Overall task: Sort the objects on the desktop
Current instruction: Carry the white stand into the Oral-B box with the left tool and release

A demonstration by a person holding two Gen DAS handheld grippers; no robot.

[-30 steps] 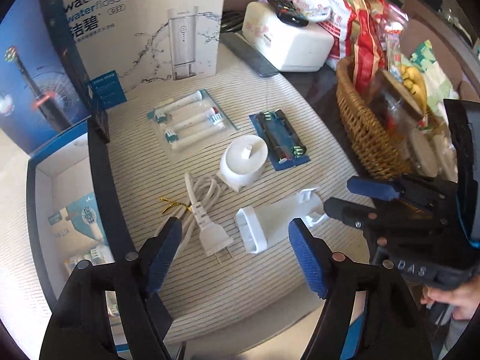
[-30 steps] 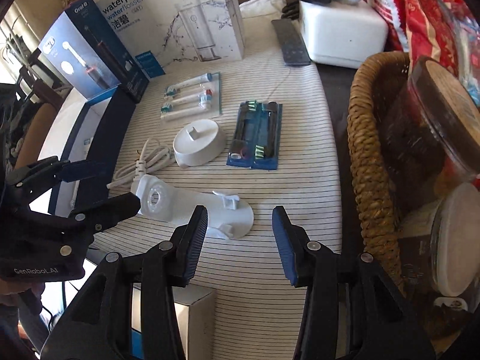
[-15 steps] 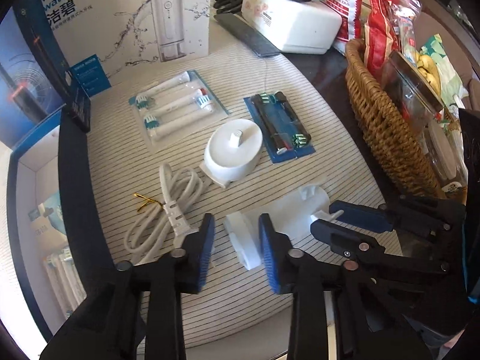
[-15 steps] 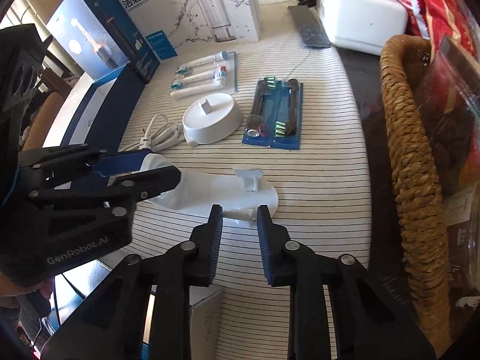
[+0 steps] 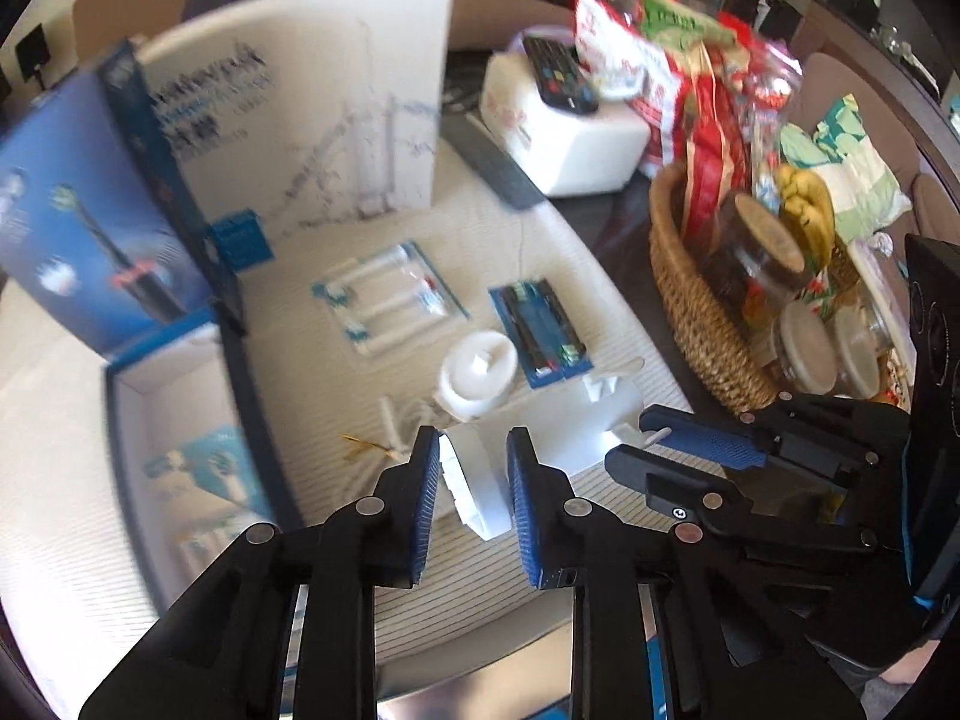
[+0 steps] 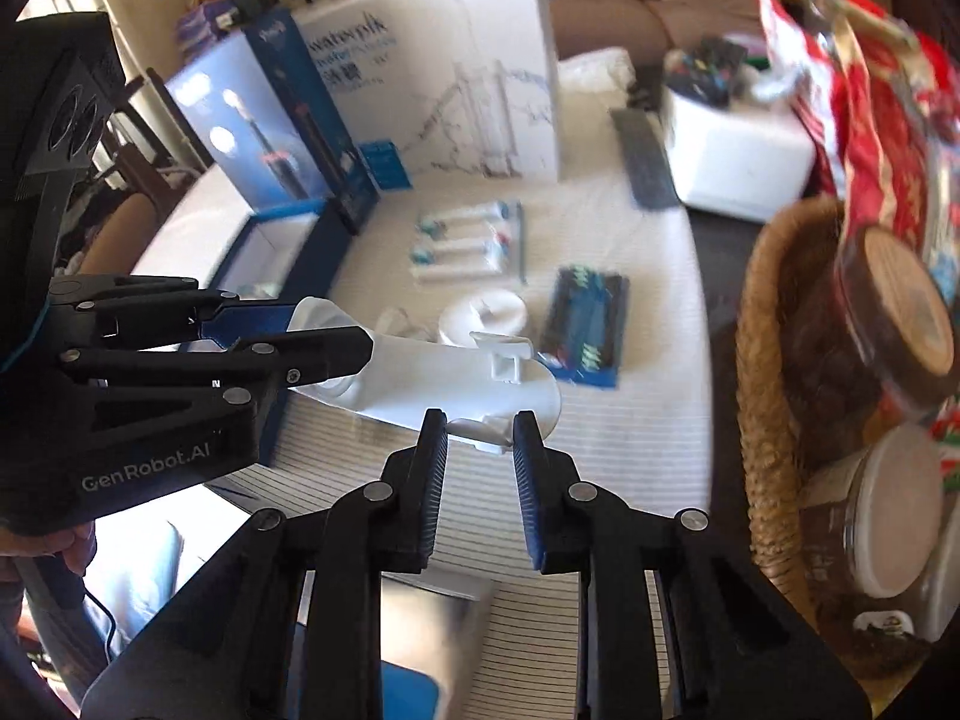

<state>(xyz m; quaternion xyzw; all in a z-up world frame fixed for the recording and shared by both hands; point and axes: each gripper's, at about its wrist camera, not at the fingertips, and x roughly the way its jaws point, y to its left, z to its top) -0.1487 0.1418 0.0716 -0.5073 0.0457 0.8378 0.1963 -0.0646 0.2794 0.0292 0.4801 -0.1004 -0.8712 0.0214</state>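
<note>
A white plastic toothbrush holder (image 5: pixel 540 438) (image 6: pixel 432 384) is lifted above the striped mat, held at both ends. My left gripper (image 5: pixel 471 456) is shut on its tube end; in the right wrist view it (image 6: pixel 336 342) grips from the left. My right gripper (image 6: pixel 480 438) is shut on the round base end; in the left wrist view it (image 5: pixel 636 438) comes in from the right. On the mat lie a white charging base (image 5: pixel 480 369), its cable (image 5: pixel 390 414), a white brush-head pack (image 5: pixel 384 294) and a dark brush-head pack (image 5: pixel 543 330).
An open blue box (image 5: pixel 180 420) stands at the left, with an Oral-B box (image 5: pixel 90 228) and a Waterpik box (image 5: pixel 324 120) behind. A wicker basket (image 5: pixel 696 312) of snacks and jars sits at the right. A white box (image 5: pixel 570 132) with a remote is at the back.
Both grippers closed on the white holder and lifted it off the mat. Both views pulled back and upward and are blurred by motion.
</note>
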